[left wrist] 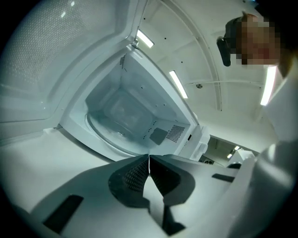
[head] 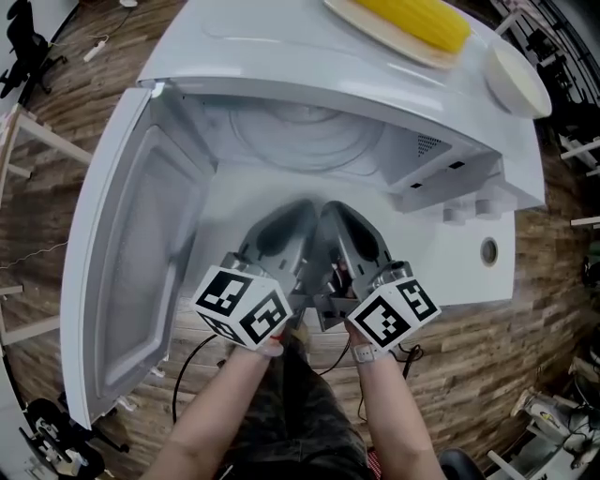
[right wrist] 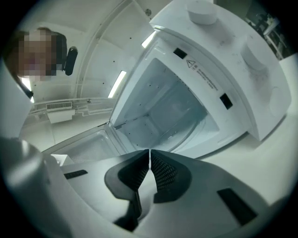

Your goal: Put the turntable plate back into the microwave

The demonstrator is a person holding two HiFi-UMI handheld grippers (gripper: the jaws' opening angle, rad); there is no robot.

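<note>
The clear glass turntable plate [head: 305, 131] lies on the floor inside the open white microwave [head: 309, 56]. In the left gripper view the plate's round rim [left wrist: 111, 137] shows at the bottom of the cavity. My left gripper [head: 300, 210] and right gripper [head: 331, 210] hang side by side just in front of the microwave's opening, outside the cavity. Both are shut with nothing between the jaws. The left gripper [left wrist: 149, 161] and right gripper [right wrist: 149, 157] each show ribbed pads pressed together.
The microwave door [head: 131, 262] stands wide open at the left. The control panel with knobs [head: 473, 202] is at the right. On top of the microwave sit a plate with yellow corn [head: 412, 23] and a white bowl [head: 516, 80]. Wooden floor lies around.
</note>
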